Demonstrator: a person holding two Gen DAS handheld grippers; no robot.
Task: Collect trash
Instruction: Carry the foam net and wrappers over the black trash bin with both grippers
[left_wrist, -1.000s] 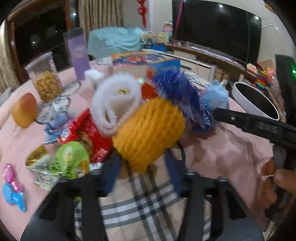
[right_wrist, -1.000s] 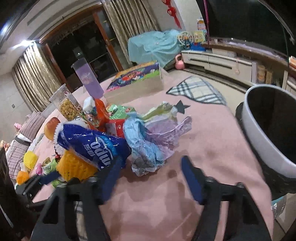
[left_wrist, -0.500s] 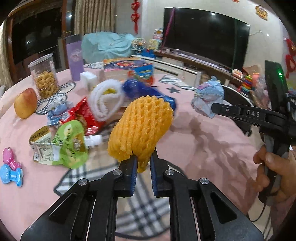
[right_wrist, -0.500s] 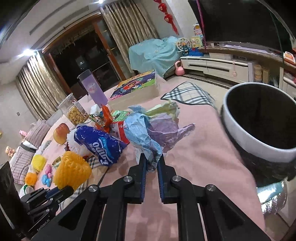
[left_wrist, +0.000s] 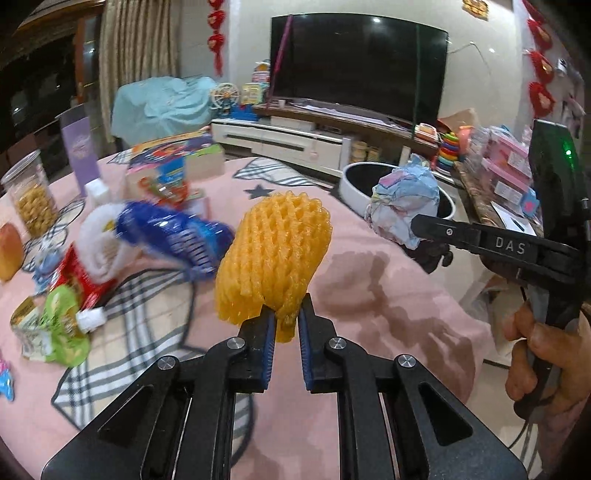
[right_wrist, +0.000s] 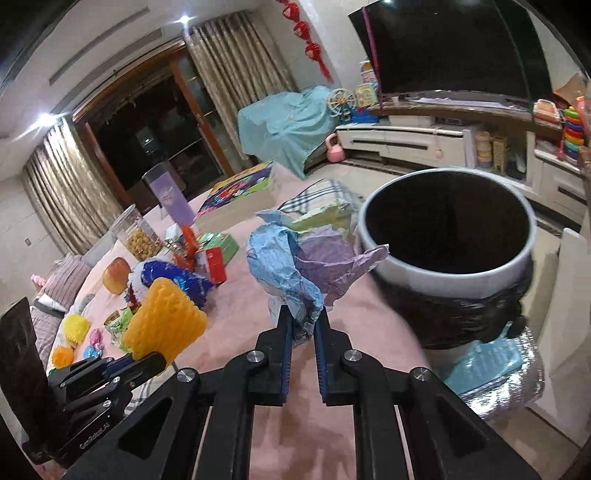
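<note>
My left gripper (left_wrist: 284, 317) is shut on a yellow foam fruit net (left_wrist: 275, 254) and holds it up above the pink tablecloth (left_wrist: 388, 295). The same net (right_wrist: 164, 319) shows at the lower left of the right wrist view. My right gripper (right_wrist: 301, 317) is shut on a crumpled wad of blue and purple paper (right_wrist: 295, 266), lifted close to the white-rimmed black bin (right_wrist: 454, 273). From the left wrist view the wad (left_wrist: 404, 201) hangs in front of the bin (left_wrist: 354, 181), pinched by the right gripper (left_wrist: 415, 225).
More litter lies at the left of the table: a blue wrapper (left_wrist: 173, 236), a white foam net (left_wrist: 98, 236), a red packet (left_wrist: 79, 277) and a green pouch (left_wrist: 62, 325). A snack jar (left_wrist: 29, 197), an apple (right_wrist: 116, 275) and a colourful box (right_wrist: 236, 190) stand further back. A hand (left_wrist: 535, 347) grips the right tool.
Both grippers closed on their loads, the left on the yellow net, the right on the paper wad, then lifted them and carried them right toward the bin, which now looms larger.
</note>
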